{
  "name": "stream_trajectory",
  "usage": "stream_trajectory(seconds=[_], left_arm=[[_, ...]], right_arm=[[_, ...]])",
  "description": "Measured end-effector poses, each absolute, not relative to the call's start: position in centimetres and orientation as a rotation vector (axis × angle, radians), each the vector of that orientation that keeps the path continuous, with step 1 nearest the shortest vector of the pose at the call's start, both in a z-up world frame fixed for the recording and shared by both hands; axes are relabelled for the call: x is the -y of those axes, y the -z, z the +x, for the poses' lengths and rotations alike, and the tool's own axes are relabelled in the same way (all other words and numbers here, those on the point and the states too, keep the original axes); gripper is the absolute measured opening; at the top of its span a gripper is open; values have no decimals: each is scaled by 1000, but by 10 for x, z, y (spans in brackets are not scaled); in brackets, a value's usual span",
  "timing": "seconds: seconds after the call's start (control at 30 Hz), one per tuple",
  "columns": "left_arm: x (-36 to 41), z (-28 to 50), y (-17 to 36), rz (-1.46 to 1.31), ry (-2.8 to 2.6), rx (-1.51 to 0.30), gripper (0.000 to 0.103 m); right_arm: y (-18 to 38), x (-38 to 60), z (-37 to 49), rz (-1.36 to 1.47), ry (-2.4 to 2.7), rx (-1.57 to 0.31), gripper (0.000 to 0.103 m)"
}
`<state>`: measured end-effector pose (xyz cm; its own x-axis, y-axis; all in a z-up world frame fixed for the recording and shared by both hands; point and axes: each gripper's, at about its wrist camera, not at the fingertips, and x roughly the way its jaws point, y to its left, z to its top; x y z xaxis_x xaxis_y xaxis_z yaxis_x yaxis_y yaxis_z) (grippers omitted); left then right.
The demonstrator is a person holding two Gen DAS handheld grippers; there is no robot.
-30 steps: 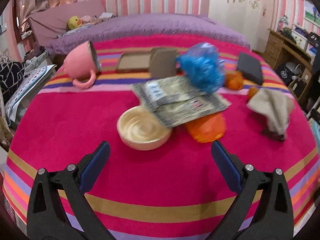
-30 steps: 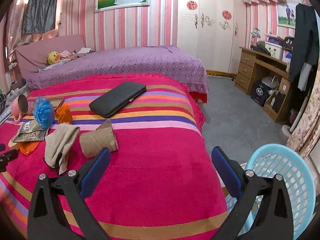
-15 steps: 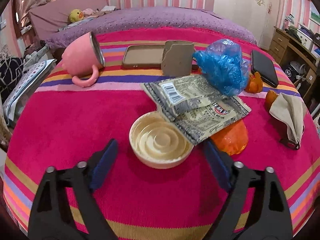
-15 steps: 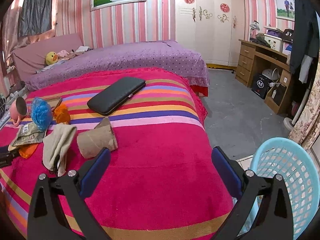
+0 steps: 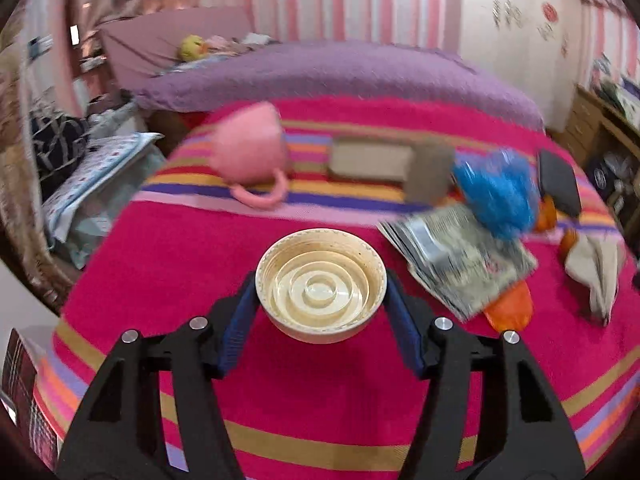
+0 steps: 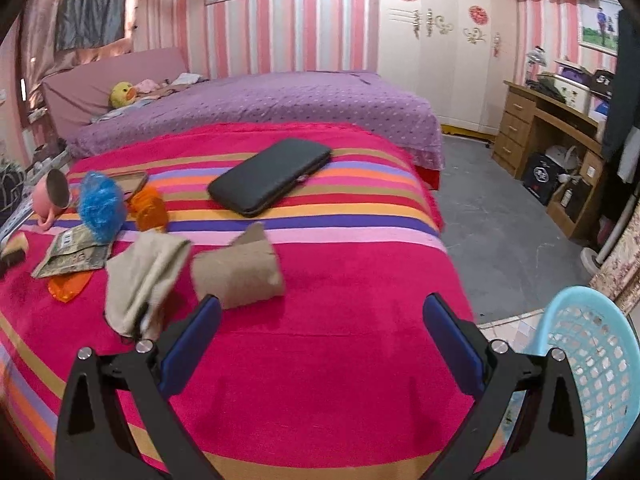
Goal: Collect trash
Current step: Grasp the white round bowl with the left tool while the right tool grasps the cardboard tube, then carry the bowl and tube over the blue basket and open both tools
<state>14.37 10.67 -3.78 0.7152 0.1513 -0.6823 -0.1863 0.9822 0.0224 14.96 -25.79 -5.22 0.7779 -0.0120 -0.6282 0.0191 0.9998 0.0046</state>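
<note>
Striped blanket (image 6: 320, 360): near edge bare w/ room. Left gripper (image 5: 321, 294) closing round ribbed round bowl (image 5: 321, 286); right gripper (image 6: 322, 334) apart, empty.

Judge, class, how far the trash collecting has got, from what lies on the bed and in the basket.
Done: nothing visible; the part of the basket in view looks empty. In hand: the left gripper is closing around the bowl, pads at its rim. Left: wrappers, blue bag, orange bags and cardboard lie on the blanket. The right gripper is open, empty.
</note>
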Motion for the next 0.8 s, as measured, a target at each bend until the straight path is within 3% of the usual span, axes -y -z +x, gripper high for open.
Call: stream_trajectory(seconds=[0.17,0.23,0.33,0.37,0.8], left_arm=[[-97,139,26,-37,-179,-700,60],[-88,140,25,-23,-161,-696,60],[-76,143,27,-32,-127,-705,60],[-73,143,28,-30,-121,-705,60],[-16,135,17,22,-70,-650,60]], right_arm=[[53,238,162,-18,-25,-694,98],[55,231,167,-9,-58,-705,91],[62,218,177,-25,-88,-742,56],[66,214,180,-40,-98,-761,53],[36,252,140,-24,4,-592,52]])
